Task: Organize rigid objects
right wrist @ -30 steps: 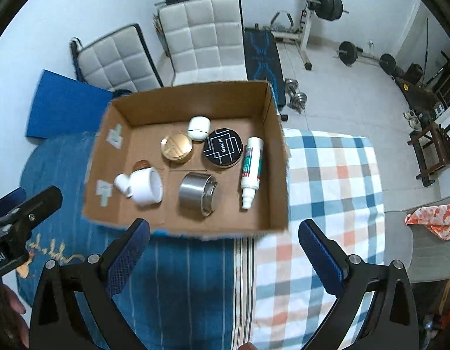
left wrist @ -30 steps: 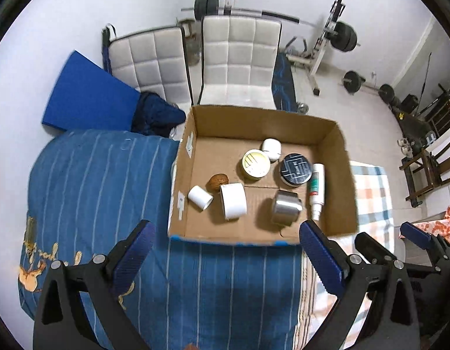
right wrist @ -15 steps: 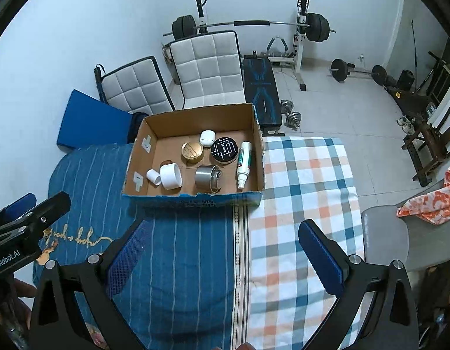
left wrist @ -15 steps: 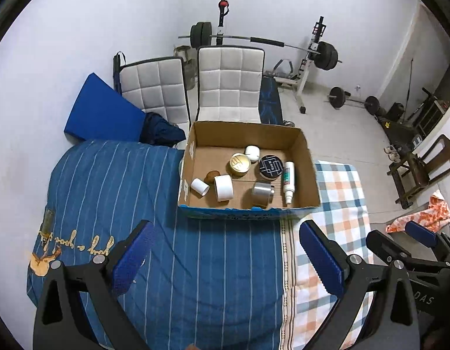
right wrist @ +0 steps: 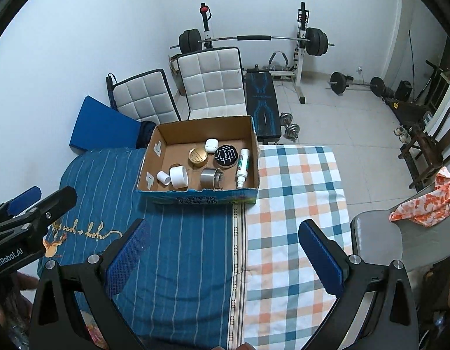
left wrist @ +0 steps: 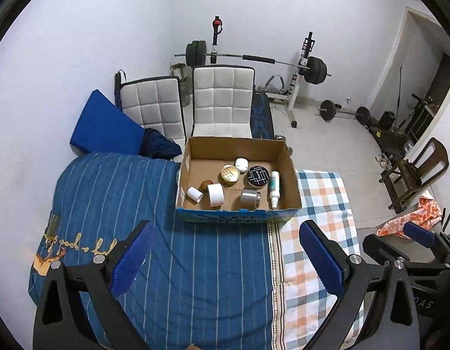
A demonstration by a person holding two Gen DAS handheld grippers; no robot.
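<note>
A cardboard box stands at the far end of the bed; it also shows in the right wrist view. Inside lie a gold-lidded tin, a black round tin, a white spray bottle, a steel cylinder, a white jar, a small white cap and a white case. My left gripper is open and empty, well back from the box. My right gripper is open and empty too.
The bed has a blue striped sheet on the left and a checked blanket on the right. Two white padded chairs, a blue mat and a weight bench with barbell stand behind. A grey chair is at the right.
Both grippers have pulled up and back from the box, which now looks much smaller and farther. Both stay open and empty. The things in the box have not moved.
</note>
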